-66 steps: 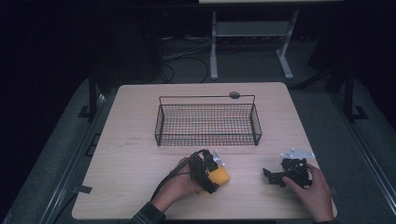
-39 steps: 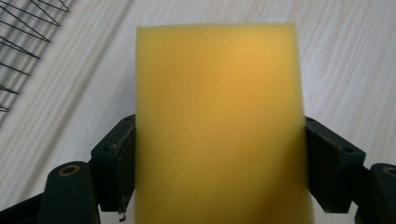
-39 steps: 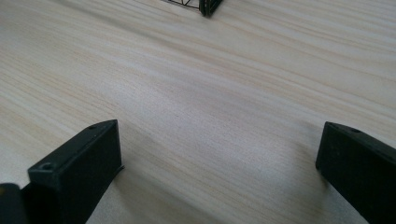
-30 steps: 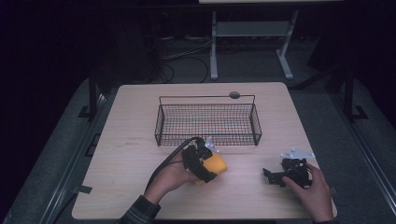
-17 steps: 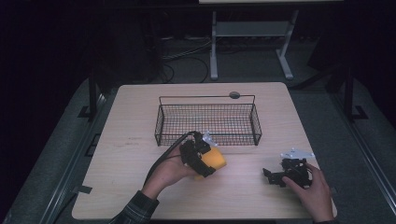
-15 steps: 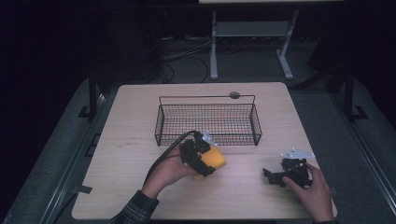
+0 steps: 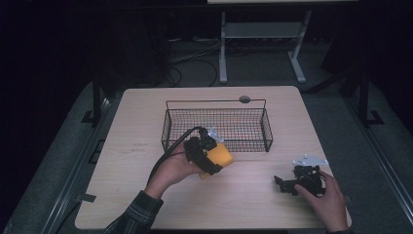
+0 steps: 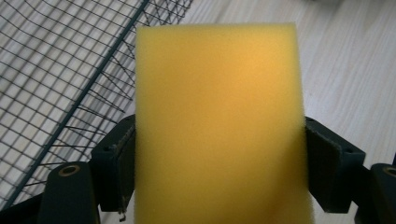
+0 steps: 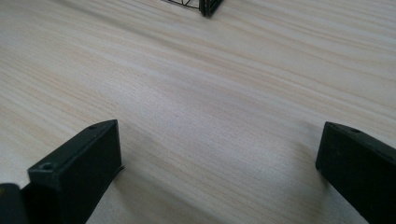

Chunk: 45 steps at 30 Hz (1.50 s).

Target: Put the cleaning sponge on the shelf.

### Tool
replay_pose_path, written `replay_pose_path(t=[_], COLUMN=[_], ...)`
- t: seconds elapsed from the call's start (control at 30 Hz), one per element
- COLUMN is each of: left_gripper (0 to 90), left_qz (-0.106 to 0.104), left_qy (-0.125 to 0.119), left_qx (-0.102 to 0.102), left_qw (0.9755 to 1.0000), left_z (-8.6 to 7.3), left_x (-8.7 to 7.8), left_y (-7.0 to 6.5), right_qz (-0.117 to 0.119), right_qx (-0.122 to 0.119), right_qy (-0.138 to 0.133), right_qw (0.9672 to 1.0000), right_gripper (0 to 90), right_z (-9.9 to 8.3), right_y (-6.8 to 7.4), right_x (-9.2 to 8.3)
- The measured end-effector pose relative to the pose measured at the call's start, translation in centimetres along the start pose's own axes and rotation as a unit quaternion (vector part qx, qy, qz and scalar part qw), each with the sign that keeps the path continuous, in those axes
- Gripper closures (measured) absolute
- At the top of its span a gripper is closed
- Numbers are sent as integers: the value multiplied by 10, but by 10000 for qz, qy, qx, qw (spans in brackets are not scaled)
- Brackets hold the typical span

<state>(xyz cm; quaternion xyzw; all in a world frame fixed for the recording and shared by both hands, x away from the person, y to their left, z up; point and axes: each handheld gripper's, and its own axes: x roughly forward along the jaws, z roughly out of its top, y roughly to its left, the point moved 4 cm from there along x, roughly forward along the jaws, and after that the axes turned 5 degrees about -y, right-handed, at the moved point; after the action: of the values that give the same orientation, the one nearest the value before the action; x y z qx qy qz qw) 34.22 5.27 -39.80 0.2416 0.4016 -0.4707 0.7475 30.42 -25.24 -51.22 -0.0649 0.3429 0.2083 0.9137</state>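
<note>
A pale wooden desk point(image 7: 146, 146) stands in a dark room, with a black wire basket point(image 7: 216, 124) set toward its far side. Just in front of the basket's near wall, the left tongs point(image 7: 216, 158) are clamped on a yellow sponge point(image 8: 219, 121), held above the desk. The right tongs point(image 7: 287, 184) rest low on the desk, near the basket's right front corner, jaws spread wide with nothing between them.

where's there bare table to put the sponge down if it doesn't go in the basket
Bare table runs left of the wire basket, and between the left gripper holding the yellow sponge and the right gripper. The strip just in front of the basket is crowded by the sponge.
</note>
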Motion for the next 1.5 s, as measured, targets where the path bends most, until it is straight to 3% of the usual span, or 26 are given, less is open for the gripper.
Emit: replay_pose_path(t=[0.57, 0.97, 1.5], left_gripper=[228, 228, 227], left_qz=[287, 358, 686], left_qy=[-119, -236, -155], left_qx=[-120, -284, -535], left_qw=[9994, 9987, 9961], left_z=[17, 22, 21], left_x=[-25, -27, -27], left_y=[34, 56, 92], right_qz=[6, 4, -1], right_qx=[4, 2, 6], right_qy=[-1, -2, 1], right_qw=[10000, 10000, 10000], right_gripper=[0, 0, 0], right_z=[0, 0, 0], right_y=[0, 0, 0], right_x=[0, 0, 0])
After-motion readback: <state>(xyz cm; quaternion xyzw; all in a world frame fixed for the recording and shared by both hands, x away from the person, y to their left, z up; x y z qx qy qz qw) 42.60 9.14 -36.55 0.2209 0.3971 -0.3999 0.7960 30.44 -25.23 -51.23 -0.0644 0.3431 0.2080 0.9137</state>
